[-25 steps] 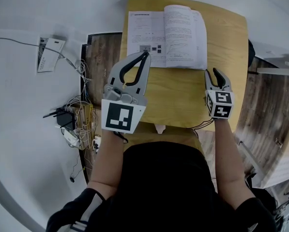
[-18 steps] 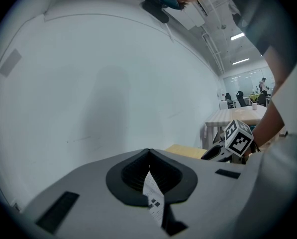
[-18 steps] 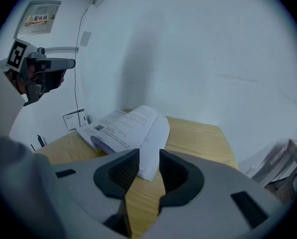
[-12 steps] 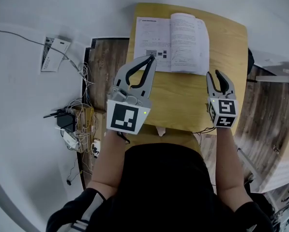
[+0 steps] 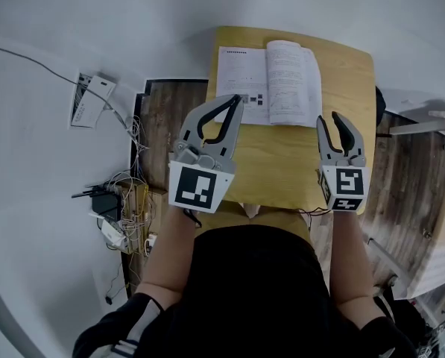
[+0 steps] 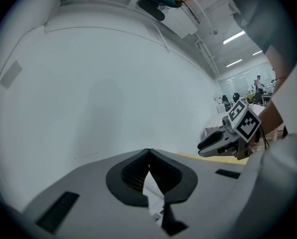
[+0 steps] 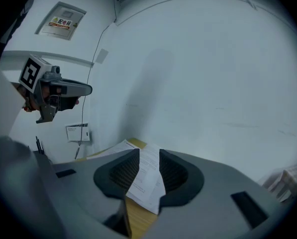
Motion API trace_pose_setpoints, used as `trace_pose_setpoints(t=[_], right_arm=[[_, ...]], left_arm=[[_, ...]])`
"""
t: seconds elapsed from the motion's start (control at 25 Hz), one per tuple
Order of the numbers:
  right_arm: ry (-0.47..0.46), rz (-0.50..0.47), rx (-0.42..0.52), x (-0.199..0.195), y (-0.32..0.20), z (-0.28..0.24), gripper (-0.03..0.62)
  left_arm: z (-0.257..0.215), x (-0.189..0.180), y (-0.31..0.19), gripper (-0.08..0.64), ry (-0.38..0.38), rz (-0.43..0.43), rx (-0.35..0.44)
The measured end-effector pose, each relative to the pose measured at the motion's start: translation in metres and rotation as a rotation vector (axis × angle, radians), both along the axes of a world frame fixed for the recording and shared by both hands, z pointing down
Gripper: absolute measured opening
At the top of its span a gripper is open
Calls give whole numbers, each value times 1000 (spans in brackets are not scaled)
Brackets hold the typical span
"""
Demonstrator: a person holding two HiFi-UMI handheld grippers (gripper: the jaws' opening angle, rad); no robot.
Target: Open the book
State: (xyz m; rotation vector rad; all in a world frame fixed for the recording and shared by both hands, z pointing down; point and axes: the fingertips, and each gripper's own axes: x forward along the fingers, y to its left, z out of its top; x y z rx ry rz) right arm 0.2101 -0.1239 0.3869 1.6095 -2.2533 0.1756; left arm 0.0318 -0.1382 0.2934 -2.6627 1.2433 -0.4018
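Left gripper (image 5: 237,100): jaws clenched tip to tip, empty. Book (image 5: 267,84): lies open at the table's (image 5: 297,162) far end, clear of the 2 grippers. Right gripper (image 5: 332,118): jaws released, empty. Risk: the bowed right-hand pages may spring shut, since nothing holds them.

1. Holds the left hand-held gripper (image 5: 235,101) out ahead of the chest, pointing forward and slightly down, angled a little toward the other one.
2. Has its jaws closed, tips meeting, with only a narrow slit lower down between the ribbed pads.
3. Holds the right hand-held gripper (image 5: 331,118) alongside, well apart from the left, also pointing forward and down.
4. Has those jaws standing apart, with an open gap from tips to base.
5. Turns the left marker cube (image 5: 200,187) and the right marker cube (image 5: 344,189) back toward the head.
6. Stretches the bare left forearm (image 5: 168,252) and right forearm (image 5: 350,263) forward, roughly parallel.
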Motion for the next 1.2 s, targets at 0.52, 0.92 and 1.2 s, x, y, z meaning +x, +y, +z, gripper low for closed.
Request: trace_pose_setpoints(t=[0.52,0.92,1.2], right_arm=[[15,-47,196,-53,20,-94,133],[1,-137,321,-92,34,-152,133],[-14,-174,395,-109,39,-182,133]], left_arm=[[-47,-7,19,11,25,64,95],[-83,-16,27,11,32,98,148],[-83,-21,28,11,44,117,146]])
